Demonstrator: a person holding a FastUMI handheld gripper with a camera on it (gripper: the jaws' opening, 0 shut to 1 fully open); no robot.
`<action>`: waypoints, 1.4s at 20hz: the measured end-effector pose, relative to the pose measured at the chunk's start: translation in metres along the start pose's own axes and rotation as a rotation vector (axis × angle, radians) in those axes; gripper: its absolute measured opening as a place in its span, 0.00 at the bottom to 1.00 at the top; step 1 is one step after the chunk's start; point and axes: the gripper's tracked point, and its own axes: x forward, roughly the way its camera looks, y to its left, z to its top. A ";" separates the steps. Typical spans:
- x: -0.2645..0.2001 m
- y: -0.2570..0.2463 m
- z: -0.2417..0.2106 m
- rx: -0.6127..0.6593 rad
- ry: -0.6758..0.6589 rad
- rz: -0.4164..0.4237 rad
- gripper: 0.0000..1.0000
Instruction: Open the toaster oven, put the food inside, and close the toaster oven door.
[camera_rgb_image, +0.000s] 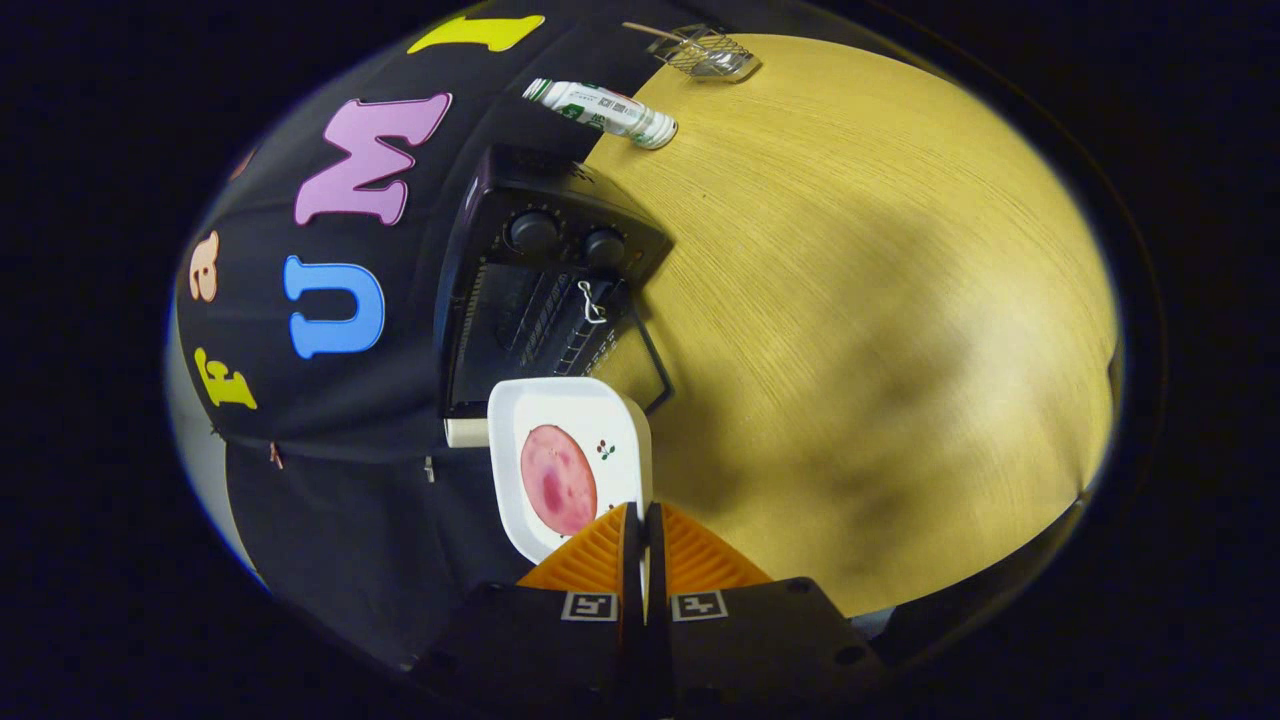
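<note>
My gripper (643, 515) is shut on the near rim of a white square plate (570, 405), and a round pink slice of meat (558, 478) lies on it. The plate hangs in the air just ahead of the fingers, with the whole view rolled on its side. Beyond the plate stands the black toaster oven (540, 270) with two knobs. Its door (640, 350) is swung open onto the table, so the dark inside with its wire rack shows. The plate's far edge is close to the oven's mouth.
The oven stands on a yellow wooden table (850, 330) against the booth's black cloth wall. A white and green tube (600, 108) lies beyond the oven. Farther off rests a small wire basket (712, 52) with a stick.
</note>
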 end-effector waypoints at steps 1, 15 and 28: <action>0.009 0.005 -0.004 0.019 -0.019 -0.005 0.05; 0.116 0.063 0.029 0.446 -0.393 -0.063 0.05; 0.203 0.120 0.056 0.657 -0.499 -0.036 0.05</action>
